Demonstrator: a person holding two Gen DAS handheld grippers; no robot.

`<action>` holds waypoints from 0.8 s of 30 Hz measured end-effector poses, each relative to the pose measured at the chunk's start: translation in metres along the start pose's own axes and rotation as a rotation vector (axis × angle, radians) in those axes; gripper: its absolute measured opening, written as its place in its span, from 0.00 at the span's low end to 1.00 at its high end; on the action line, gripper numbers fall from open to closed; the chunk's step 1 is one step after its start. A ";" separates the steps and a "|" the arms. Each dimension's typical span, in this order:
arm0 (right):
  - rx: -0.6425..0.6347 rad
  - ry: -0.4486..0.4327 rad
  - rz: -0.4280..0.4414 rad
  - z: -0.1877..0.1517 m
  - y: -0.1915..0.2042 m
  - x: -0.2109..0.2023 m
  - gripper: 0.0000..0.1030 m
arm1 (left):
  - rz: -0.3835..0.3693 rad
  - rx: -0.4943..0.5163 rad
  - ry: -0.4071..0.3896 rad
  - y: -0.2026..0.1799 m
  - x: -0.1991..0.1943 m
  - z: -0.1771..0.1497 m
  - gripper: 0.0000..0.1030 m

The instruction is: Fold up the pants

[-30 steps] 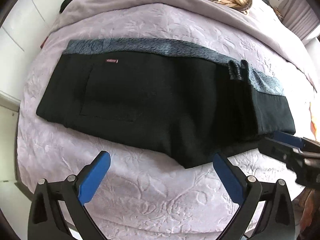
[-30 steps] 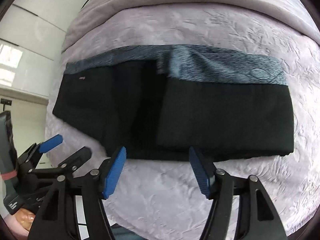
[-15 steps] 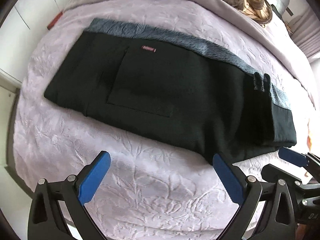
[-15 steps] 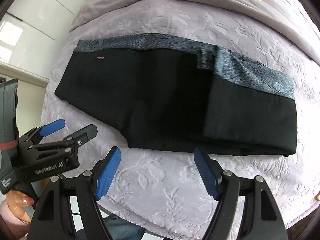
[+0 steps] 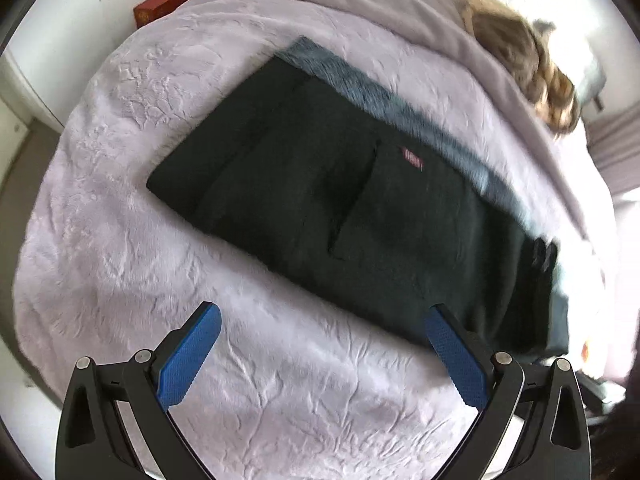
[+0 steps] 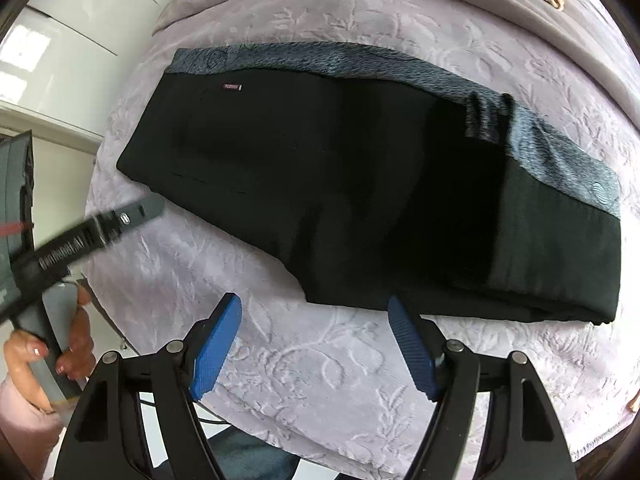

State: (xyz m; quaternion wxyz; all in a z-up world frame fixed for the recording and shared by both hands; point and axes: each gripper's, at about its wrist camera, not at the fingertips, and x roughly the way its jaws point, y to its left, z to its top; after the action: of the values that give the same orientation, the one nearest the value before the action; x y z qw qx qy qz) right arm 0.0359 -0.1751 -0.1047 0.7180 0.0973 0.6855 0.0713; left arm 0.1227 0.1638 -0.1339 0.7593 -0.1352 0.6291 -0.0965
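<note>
Pants [image 5: 360, 208]: black, folded into a long flat band; a grey-blue patterned waistband [image 6: 360, 60] is seen along the far edge, a small red label [image 5: 413, 158] near it, and a patch pocket outlined on the upper layer.
Fold: on the right end a further layer is laid over, with a belt loop [image 6: 486, 118] standing out at its edge.
Place: the pants are laid flat on a bed under a pale lilac embossed bedspread [image 5: 120, 240].
Containers: a red box [image 5: 168, 6] is seen beyond the bed's far left corner; its contents cannot be told.
Left hand-held gripper [image 5: 322, 354]: jaws held wide, nothing between them; the pants lie just ahead, their near edge by the right blue pad.
Right hand-held gripper [image 6: 314, 346]: jaws held wide after a slight opening, nothing gripped; the near edge of the pants lies just beyond the fingertips.
Person: a hand [image 6: 44, 344] on the left hand-held gripper's handle is seen at the lower left of the right wrist view.
</note>
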 end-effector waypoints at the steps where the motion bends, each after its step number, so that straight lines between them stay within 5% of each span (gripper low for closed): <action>1: 0.001 0.002 0.003 0.000 0.001 0.001 0.77 | -0.030 -0.017 -0.009 0.006 -0.001 0.005 1.00; 9: 0.011 0.018 0.019 -0.001 0.002 0.009 0.77 | -0.284 -0.162 -0.025 0.039 0.006 0.022 1.00; 24: 0.017 0.058 0.013 -0.005 -0.009 0.023 0.77 | -0.309 -0.261 -0.015 0.055 0.050 0.026 1.00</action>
State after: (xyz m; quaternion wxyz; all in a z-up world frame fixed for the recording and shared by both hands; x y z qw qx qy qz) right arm 0.0317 -0.1780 -0.1290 0.6965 0.1058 0.7060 0.0727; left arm 0.1561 0.2025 -0.1937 0.7160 -0.3283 0.6025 -0.1286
